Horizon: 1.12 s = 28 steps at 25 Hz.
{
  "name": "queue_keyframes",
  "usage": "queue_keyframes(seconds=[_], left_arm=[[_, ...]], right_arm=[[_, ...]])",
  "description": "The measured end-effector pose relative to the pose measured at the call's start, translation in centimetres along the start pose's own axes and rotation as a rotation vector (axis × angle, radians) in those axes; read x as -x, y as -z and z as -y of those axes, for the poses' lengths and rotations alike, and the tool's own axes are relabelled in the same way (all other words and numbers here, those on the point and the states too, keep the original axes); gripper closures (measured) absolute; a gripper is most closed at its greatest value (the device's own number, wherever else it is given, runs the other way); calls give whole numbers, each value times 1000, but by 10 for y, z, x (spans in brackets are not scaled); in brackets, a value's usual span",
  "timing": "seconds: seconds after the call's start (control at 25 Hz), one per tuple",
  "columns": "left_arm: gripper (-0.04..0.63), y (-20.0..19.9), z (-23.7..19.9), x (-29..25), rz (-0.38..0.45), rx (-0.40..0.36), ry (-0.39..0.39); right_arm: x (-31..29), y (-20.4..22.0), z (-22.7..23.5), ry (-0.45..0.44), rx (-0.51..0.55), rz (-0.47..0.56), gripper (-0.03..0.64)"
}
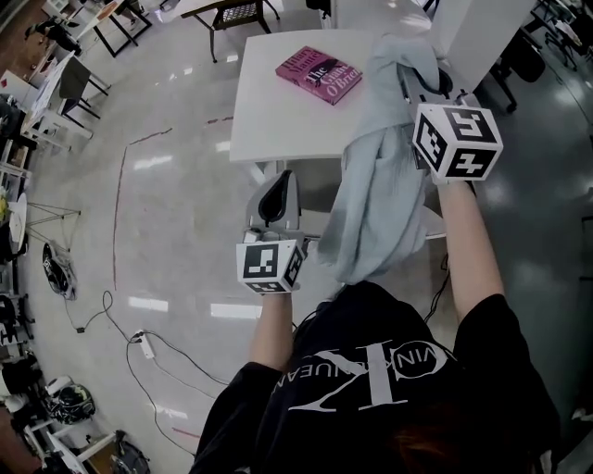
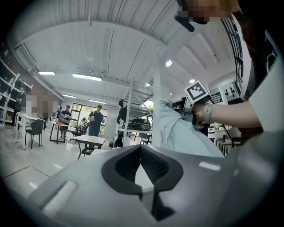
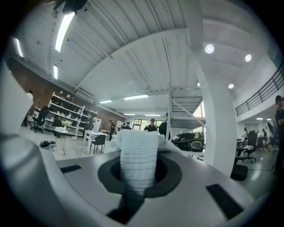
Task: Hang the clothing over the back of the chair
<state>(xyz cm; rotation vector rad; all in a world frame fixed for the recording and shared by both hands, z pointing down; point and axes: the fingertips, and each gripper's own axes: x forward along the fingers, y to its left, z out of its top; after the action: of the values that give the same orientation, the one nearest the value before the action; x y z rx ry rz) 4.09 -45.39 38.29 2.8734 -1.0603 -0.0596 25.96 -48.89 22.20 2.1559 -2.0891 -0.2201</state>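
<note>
A pale blue-grey garment [image 1: 380, 185] hangs in long folds from my right gripper [image 1: 417, 88], in front of the white table [image 1: 278, 102]. That gripper is shut on a ribbed hem of the garment [image 3: 137, 155], which fills the gap between its jaws in the right gripper view. My left gripper [image 1: 278, 193] is lower and to the left, just beside the hanging cloth, jaws together with nothing in them. In the left gripper view the garment [image 2: 177, 133] drapes to the right under the other hand. I cannot make out a chair back near the grippers.
A pink book [image 1: 320, 74] lies on the table. A white flat edge [image 1: 435, 227] shows behind the garment. Dark chairs [image 1: 236, 14] and desks stand farther off, and cables [image 1: 139, 343] trail across the shiny floor at the left. A white pillar [image 3: 217, 128] rises to the right.
</note>
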Motion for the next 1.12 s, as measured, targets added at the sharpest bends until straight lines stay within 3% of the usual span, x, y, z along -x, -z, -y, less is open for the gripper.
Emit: queue_keyframes(seconds=[0.4, 0.52, 0.84, 1.12], left_arm=[[584, 21, 0, -13, -41, 16, 16], [584, 25, 2, -18, -45, 18, 24], [584, 24, 4, -18, -54, 19, 34], [584, 30, 4, -16, -62, 24, 31]], right_arm=[[16, 96, -38, -114, 4, -180, 581], [27, 137, -58, -199, 22, -275, 581], [71, 255, -123, -498, 90, -651, 581], [82, 280, -145, -622, 142, -763, 580]])
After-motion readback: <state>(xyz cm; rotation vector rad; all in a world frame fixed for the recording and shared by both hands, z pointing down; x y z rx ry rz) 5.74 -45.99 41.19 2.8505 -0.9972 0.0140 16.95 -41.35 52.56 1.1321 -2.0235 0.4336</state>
